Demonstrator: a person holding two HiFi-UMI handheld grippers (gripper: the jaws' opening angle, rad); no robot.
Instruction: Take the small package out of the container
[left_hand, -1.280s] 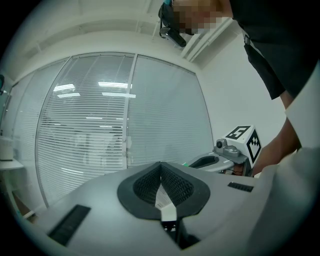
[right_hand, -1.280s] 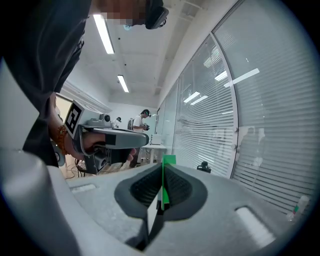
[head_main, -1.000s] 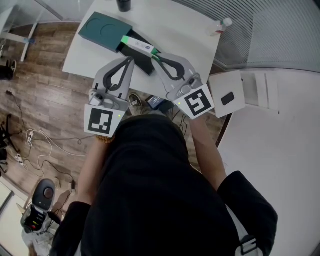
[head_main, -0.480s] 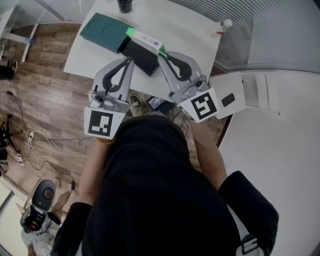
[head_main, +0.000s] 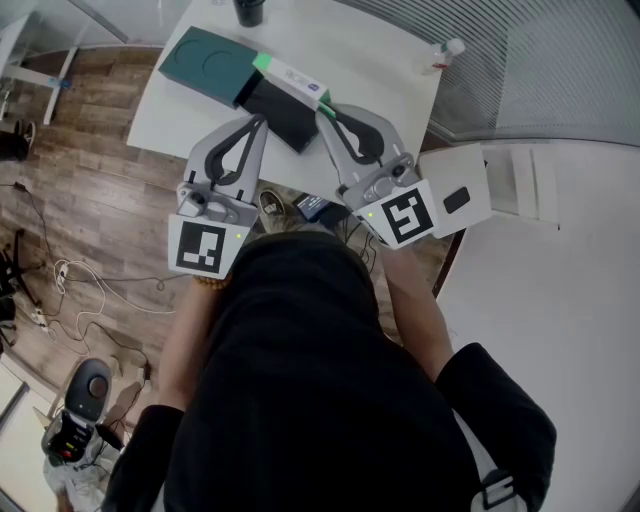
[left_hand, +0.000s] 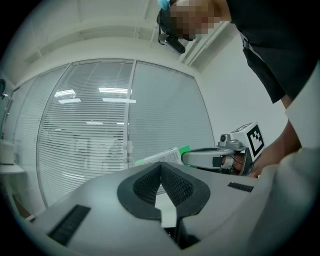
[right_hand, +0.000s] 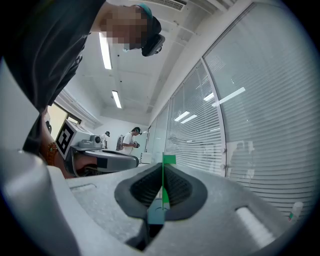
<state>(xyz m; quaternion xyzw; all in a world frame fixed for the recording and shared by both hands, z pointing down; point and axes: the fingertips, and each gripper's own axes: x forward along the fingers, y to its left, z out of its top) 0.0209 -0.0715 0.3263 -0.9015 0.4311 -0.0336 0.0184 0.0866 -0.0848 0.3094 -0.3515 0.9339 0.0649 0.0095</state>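
Seen along the right hand-held gripper (right_hand: 162, 174), jaws pressed together on a thin small package (right_hand: 169, 160), its green end standing up edge-on. At left, the left hand-held gripper (right_hand: 134, 161) with its marker cube (right_hand: 65, 138). Beyond, slatted blinds (right_hand: 240, 140) and two people (right_hand: 131, 138) standing far off.

My left tongs (head_main: 262, 119) point level, jaws closed tip to tip with nothing between them. My right tongs (head_main: 322, 107), also level and angled in toward the left pair, are clamped on the thin edge of the small package (head_main: 290, 77). Both arms reach forward side by side.
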